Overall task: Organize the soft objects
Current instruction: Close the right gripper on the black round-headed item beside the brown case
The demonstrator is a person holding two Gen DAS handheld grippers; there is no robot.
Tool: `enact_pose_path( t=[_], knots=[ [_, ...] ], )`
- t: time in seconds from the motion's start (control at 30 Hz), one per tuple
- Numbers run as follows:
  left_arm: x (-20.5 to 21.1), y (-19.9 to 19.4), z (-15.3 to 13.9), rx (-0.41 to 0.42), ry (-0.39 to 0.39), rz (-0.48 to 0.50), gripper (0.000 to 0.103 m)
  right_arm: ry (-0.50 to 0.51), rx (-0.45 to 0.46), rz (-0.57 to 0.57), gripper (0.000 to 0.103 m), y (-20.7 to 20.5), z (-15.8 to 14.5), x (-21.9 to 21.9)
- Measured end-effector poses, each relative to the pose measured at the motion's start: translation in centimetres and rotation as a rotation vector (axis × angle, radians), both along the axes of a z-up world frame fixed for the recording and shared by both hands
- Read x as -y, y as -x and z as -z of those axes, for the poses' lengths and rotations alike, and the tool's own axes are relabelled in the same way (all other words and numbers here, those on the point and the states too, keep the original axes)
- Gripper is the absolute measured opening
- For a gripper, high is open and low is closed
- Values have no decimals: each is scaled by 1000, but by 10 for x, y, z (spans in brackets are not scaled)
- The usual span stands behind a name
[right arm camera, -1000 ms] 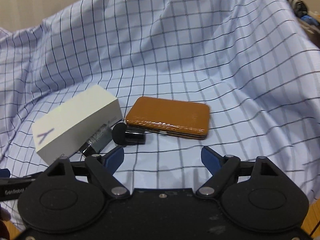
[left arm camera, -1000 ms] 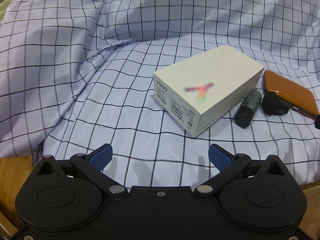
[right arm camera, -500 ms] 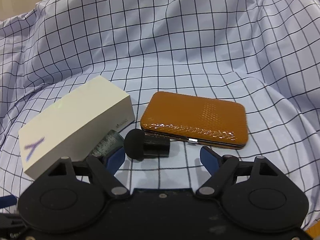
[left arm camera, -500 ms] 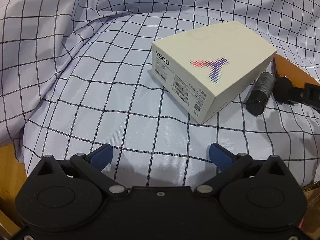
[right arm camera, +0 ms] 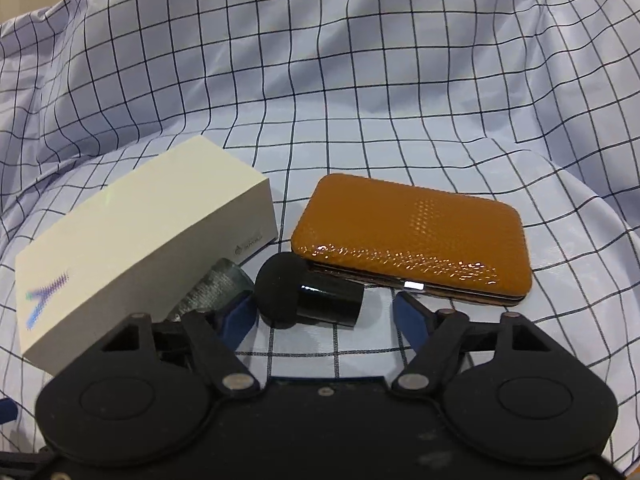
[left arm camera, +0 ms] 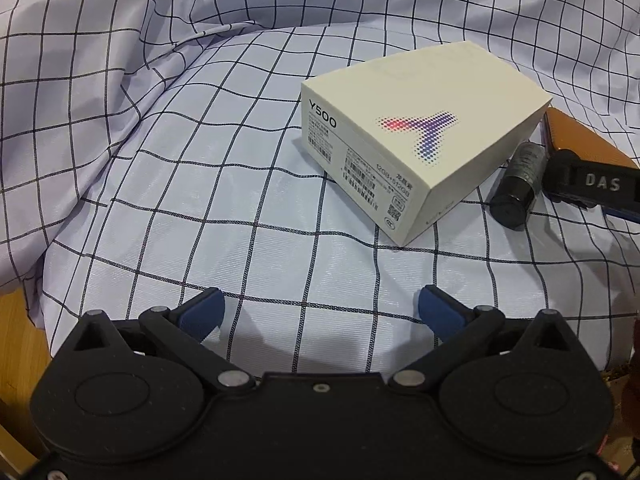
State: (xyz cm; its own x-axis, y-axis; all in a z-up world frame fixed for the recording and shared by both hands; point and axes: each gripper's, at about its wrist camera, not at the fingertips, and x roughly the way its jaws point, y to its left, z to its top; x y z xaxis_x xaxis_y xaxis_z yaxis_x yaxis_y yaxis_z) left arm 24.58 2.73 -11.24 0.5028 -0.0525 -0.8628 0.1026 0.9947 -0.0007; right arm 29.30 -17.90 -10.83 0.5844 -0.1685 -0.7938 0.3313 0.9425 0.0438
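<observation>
— What are the right tongs [right arm camera: 324, 314] doing?

— Their blue pads [right arm camera: 410, 320] have just been closing in, with the black sponge applicator [right arm camera: 306, 295] lying between them. The pads do not press on it, so the tongs are spread, holding nothing.

— And the left tongs [left arm camera: 320, 312]?

— Spread wide over the checked cloth [left arm camera: 160, 184], nothing between the pads.

— Where do the things lie around the applicator?

— Seen from the right wrist, the small dark bottle [right arm camera: 216, 290] lies at nine o'clock of it, just beside it and against the white box [right arm camera: 132, 256]. The orange wallet [right arm camera: 412, 236] sits at two o'clock, touching or nearly touching the applicator's end; I cannot tell which.

— And from the left wrist?

— The box sits at one o'clock of the tongs, well apart, the bottle against its right-hand side. Everything rests on the rumpled cloth. At eight o'clock a strip of wooden worktop [left arm camera: 20, 340] shows past its edge.
</observation>
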Motion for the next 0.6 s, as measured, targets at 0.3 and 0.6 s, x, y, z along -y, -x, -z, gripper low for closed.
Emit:
enact_pose_path(
  t=[0.3,0.6],
  knots=[
    [0,0,0,2,-2,-2,101,27,11,-27,54,9,-5,-4],
    [0,1,0,7,-2,-4,101,101,-47,27,54,39,-9,9]
  ],
)
